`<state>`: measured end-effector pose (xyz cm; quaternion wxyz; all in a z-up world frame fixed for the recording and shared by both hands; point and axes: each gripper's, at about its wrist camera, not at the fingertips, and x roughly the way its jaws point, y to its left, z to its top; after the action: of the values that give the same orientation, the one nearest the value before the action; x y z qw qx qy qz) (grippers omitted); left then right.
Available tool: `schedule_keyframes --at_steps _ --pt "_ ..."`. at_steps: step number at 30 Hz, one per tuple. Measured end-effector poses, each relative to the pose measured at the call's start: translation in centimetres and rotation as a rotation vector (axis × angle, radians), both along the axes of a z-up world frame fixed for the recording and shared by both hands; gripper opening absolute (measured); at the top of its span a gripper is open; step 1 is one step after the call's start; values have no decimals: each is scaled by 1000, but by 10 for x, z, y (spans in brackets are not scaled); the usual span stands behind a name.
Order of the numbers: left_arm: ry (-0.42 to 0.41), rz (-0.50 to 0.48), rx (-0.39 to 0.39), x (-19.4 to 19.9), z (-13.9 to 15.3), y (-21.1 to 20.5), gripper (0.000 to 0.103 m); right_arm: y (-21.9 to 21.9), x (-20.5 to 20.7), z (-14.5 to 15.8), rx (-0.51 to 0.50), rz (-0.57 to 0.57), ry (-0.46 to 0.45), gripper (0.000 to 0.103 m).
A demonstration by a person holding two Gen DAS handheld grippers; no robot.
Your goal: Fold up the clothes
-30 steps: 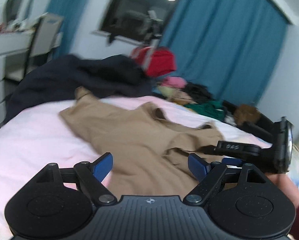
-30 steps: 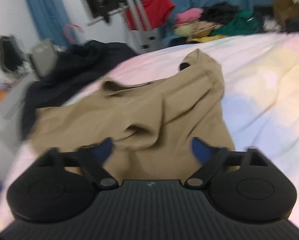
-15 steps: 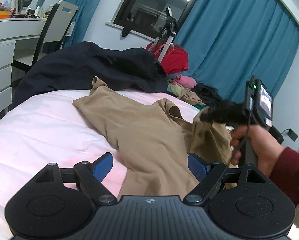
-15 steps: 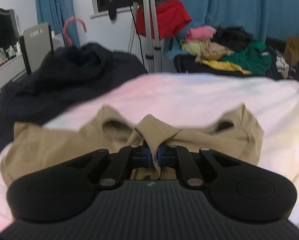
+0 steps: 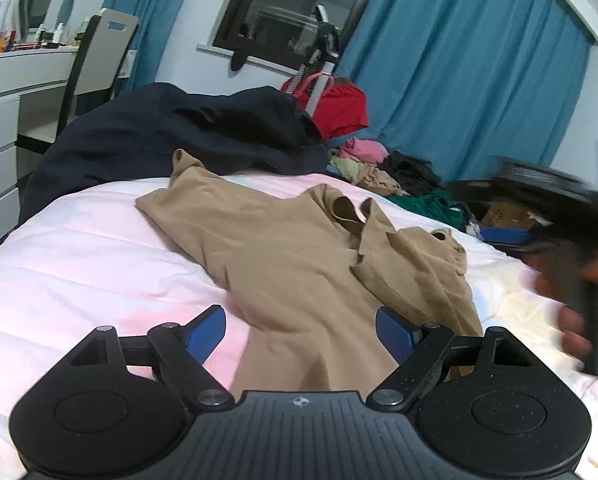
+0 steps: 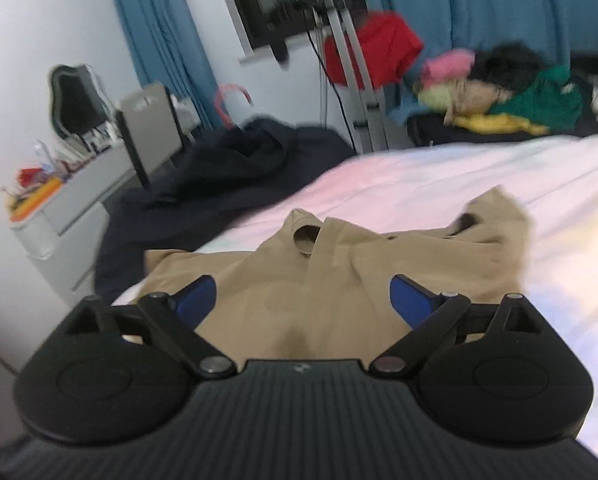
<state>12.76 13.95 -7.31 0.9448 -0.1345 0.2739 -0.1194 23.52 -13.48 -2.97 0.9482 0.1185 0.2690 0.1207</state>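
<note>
Half a second back the right gripper (image 6: 303, 294) pinched a fold of the tan shirt (image 5: 299, 264); now its jaws are opening with nothing between them, and that sleeve lies folded over the body. The left gripper (image 5: 301, 332) hovers spread wide over the near hem, holding nothing. The shirt lies rumpled mid-bed on the pink quilt (image 5: 79, 264), collar far, one sleeve reaching far left. It looks a light, limp, matte knit that should drape and slide easily; seams, cuffs or hem corners seem the surest holds.
</note>
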Motion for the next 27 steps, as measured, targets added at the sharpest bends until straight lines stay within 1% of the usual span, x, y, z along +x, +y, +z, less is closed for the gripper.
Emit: schedule_keyframes --at_steps 4,7,10,11,12,13,15,17,20,21,23,24,26,27 --pt "2 -44 42 -9 0 -16 84 -22 -95 20 -52 -38 -63 95" --pt "31 -100 48 -21 -3 -31 84 -37 -167 23 -53 -74 -130 95" --pt "61 -176 84 -40 -8 -52 84 -54 -223 10 -16 -126 -183 95" --pt "71 -202 97 -46 -9 -60 83 -63 -238 2 8 -151 -193 95" --pt "85 -231 114 -54 -10 -68 83 -71 -249 -7 34 -178 -183 95" --pt "99 -262 134 -61 -12 -77 83 -78 -258 -16 61 -206 -166 95" --pt "126 -316 166 -75 -13 -94 82 -93 -266 -30 108 -261 -104 95" --pt "151 -363 155 -88 -13 -105 81 -108 -267 -36 150 -290 -75 95" --pt "192 -416 124 -107 -16 -115 76 -128 -264 -39 260 -314 -46 95" --pt "212 -425 113 -113 -18 -116 74 -130 -264 -41 275 -316 -41 95" --pt "257 -437 91 -124 -24 -115 74 -132 -266 -43 290 -321 -31 95" --pt "280 -428 90 -129 -28 -113 73 -133 -266 -44 297 -324 -27 95" --pt "325 -398 89 -135 -35 -108 68 -131 -266 -45 308 -314 -20 95" --pt "346 -387 82 -135 -37 -106 64 -129 -267 -45 311 -305 -18 95"
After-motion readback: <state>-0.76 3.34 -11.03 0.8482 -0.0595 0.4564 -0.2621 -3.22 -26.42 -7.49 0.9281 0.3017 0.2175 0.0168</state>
